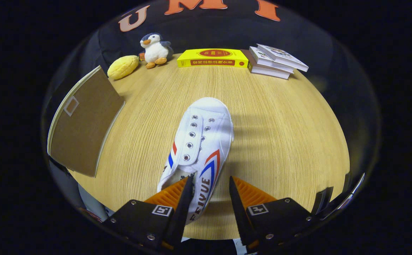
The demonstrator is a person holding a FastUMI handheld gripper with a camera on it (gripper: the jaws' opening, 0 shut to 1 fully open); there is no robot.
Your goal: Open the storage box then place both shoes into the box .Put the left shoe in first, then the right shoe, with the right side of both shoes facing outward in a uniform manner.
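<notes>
Now the claw (211,184) stands parted, its fingers astride the heel side wall of the white canvas shoe (200,141) on the wooden desk (280,134).

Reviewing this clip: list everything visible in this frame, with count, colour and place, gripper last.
Shoe: one, white with red and blue stripes, on the table, heel between the fingers, toe pointing away.
Board: one, brown, left of the shoe.
Plush penguin: one, white and dark grey, far side of the table.
Yellow plush: one, beside the penguin.
Yellow book: one, far side, lying flat.
Stacked books: about three, pale, right of the yellow book.
Table: one, light wood.
Gripper: one, open, not pressing the shoe.
</notes>
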